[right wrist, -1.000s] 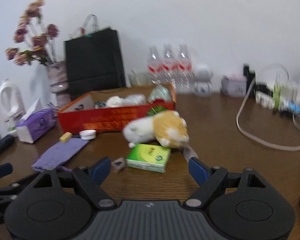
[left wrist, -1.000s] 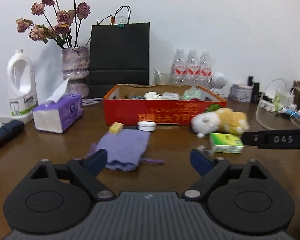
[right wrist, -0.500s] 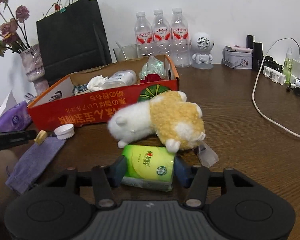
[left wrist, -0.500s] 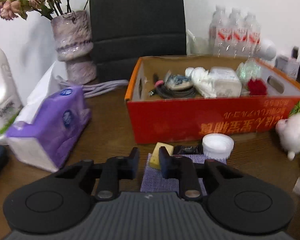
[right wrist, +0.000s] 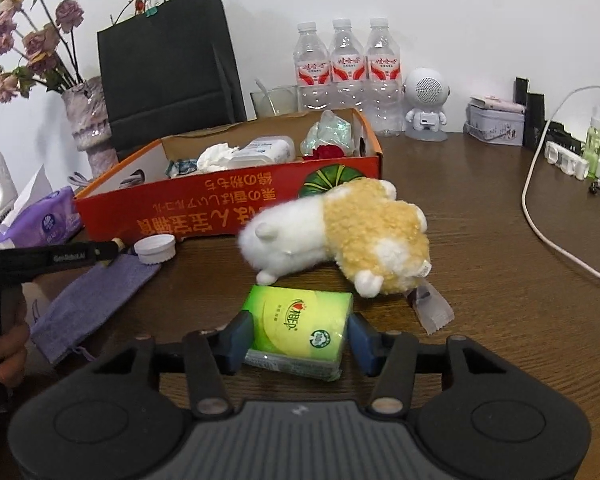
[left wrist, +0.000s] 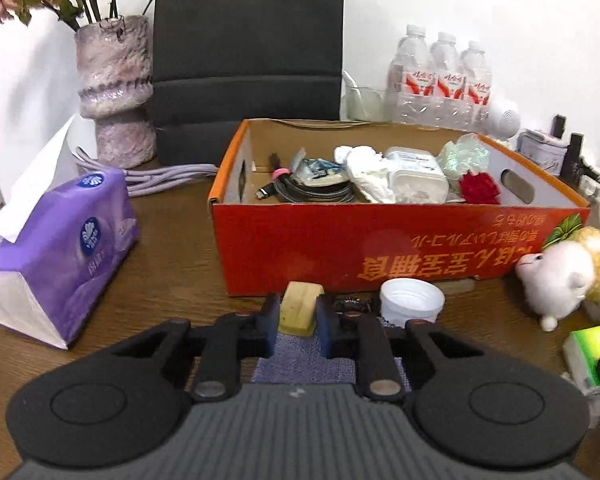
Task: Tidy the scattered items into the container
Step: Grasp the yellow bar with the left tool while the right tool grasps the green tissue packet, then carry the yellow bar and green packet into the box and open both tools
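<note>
My left gripper [left wrist: 298, 320] is shut on a small yellow block [left wrist: 300, 307], just in front of the red cardboard box [left wrist: 400, 244] and above a purple cloth [left wrist: 308, 360]. A white cap [left wrist: 411, 302] lies right of it. My right gripper [right wrist: 298, 334] is shut on a green tissue pack [right wrist: 298, 326] that lies on the table. A white and yellow plush toy [right wrist: 336, 236] lies just beyond the pack, against the box [right wrist: 220, 208]. The box holds a cable, tissue, a white case and a red flower.
A purple tissue pack [left wrist: 56, 248] stands left of the box. A vase [left wrist: 116, 88], a black bag [left wrist: 248, 52] and water bottles [left wrist: 440, 76] stand behind. A clear wrapper [right wrist: 430, 306] lies right of the green pack. A white cable [right wrist: 540, 216] runs at right.
My left gripper moved forward to the box and closed on the yellow block. My right gripper moved up to the green tissue pack and closed on it.
</note>
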Motion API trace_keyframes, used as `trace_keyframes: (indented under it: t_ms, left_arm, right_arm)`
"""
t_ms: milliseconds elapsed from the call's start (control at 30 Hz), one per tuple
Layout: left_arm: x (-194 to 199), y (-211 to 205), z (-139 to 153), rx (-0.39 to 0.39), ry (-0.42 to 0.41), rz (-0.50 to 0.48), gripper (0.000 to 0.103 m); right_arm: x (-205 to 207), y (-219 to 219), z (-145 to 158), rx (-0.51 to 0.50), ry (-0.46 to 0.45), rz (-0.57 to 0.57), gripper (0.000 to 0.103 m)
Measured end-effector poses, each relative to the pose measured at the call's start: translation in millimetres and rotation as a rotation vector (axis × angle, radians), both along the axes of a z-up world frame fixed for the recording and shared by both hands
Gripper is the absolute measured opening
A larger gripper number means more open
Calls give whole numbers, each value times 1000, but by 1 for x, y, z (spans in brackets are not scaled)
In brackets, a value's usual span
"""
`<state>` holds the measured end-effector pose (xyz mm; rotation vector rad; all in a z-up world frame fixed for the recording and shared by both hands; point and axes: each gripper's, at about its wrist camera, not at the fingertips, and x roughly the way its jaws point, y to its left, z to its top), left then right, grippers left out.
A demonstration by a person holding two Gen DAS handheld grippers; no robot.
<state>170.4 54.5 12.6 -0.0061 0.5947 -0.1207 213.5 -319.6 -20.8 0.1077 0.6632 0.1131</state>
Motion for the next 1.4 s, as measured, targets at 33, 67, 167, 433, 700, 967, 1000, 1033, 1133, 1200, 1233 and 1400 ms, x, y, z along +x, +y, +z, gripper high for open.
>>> trace_keyframes:
  t_ms: [33,67,167,433,700,967,1000,1033,1133,1200,1233,1400]
  left_arm:
    - [-2,3,2,-30,-1,4,4]
    - [-5,4,3,-45,-4,11,1]
    - [-21,8,8,-74,-28,40,1]
    - [-68,0,26,-18,-132,26,3]
    - [-5,-21,-1,180,-15,-60,39]
    - [4,-4,-8,50,36,-34,24]
    - [3,-2,-8,41,32,-23,24]
    - [1,-2,-8,37,26,-13,24]
    - [-17,-2,2,52,-31,15,24]
    - [-38,-3,14,38,-79,31,24]
    - [-50,-3,20,24,-101,44,24]
    - [-120,-12,34,-50,-150,162,25]
  right_arm:
    - [7,-1,-1,-8,-1,2,51]
    - [15,-3,-2,-18,-3,5,51]
    - [31,-2,-3,-85,-14,28,49]
    - [52,-25,-8,-47,-7,38,28]
    - [91,-31,-10,6,-19,20,70]
    - [123,-1,-25,-105,-35,37,66]
    - [123,0,-25,-94,-43,47,65]
    - [121,-2,-25,-70,-51,57,62]
    - [114,-8,-21,1,-69,64,60]
    - [104,-13,-15,21,-108,63,60]
    - [97,-15,-11,29,-135,70,60]
    - [48,-15,9,13,-309,141,60]
